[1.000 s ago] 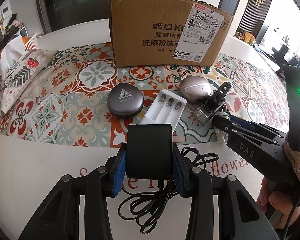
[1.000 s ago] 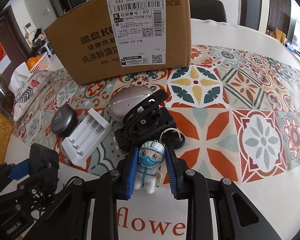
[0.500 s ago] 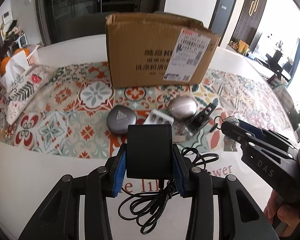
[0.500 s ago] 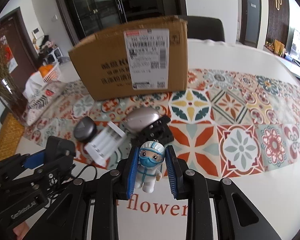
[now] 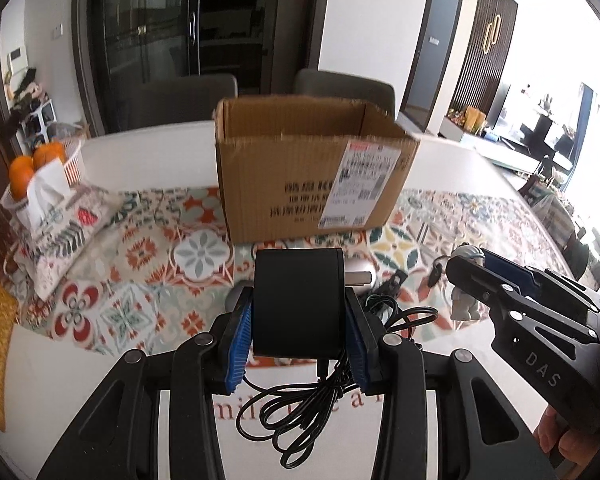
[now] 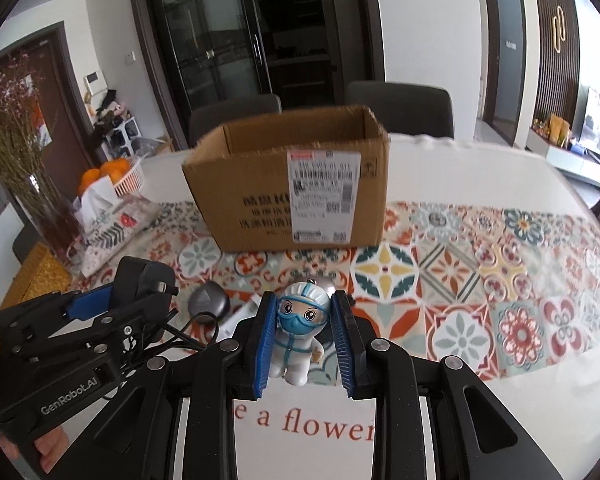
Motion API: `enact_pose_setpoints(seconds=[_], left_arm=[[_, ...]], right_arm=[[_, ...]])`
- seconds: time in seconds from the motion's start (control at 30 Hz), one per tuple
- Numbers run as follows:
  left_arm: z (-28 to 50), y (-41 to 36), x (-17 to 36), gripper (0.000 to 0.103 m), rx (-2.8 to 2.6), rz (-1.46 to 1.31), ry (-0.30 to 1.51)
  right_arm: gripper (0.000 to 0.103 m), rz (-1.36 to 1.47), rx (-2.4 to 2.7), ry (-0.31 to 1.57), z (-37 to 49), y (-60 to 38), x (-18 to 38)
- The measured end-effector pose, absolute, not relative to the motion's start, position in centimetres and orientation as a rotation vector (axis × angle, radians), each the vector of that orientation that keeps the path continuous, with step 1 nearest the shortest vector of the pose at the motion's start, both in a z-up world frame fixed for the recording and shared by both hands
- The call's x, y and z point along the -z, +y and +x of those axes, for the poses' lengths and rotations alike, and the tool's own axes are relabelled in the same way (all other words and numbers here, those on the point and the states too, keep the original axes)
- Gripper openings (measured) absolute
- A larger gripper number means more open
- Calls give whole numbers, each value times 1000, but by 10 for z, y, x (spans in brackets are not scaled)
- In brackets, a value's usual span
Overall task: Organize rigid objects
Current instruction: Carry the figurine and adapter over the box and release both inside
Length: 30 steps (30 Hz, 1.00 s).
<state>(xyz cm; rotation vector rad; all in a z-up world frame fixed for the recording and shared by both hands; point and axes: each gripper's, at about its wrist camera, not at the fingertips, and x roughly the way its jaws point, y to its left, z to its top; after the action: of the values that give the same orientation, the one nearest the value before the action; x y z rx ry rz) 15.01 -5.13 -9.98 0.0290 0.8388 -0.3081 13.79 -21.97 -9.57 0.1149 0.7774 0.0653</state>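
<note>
Patterned tablecloth (image 6: 480, 280) below: left tongs (image 5: 299, 334) clamp charger (image 5: 299, 304) (cord dangling), right tongs (image 6: 303, 340) clamp figurine (image 6: 300, 336).

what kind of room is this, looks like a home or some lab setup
Most likely a home dining area, not a lab. A white table with a patterned runner has upholstered chairs behind it, a dark glass-door cabinet stands at the back, and a basket of oranges sits nearby.

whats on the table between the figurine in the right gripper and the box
Right wrist view: only bare patterned cloth lies straight between the figurine and the box; a grey case sits off to the left.
</note>
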Motion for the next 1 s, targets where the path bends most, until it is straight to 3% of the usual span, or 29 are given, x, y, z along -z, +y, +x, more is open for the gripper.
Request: enact_pose_setpoints(seconds=[0.47, 1.0], left_arm=[[173, -44, 39, 41, 332, 24, 703], [224, -44, 9, 41, 342, 18, 632]], right_arm=[[28, 73, -66, 614, 153, -208, 29], [28, 47, -101, 525, 200, -204, -7]])
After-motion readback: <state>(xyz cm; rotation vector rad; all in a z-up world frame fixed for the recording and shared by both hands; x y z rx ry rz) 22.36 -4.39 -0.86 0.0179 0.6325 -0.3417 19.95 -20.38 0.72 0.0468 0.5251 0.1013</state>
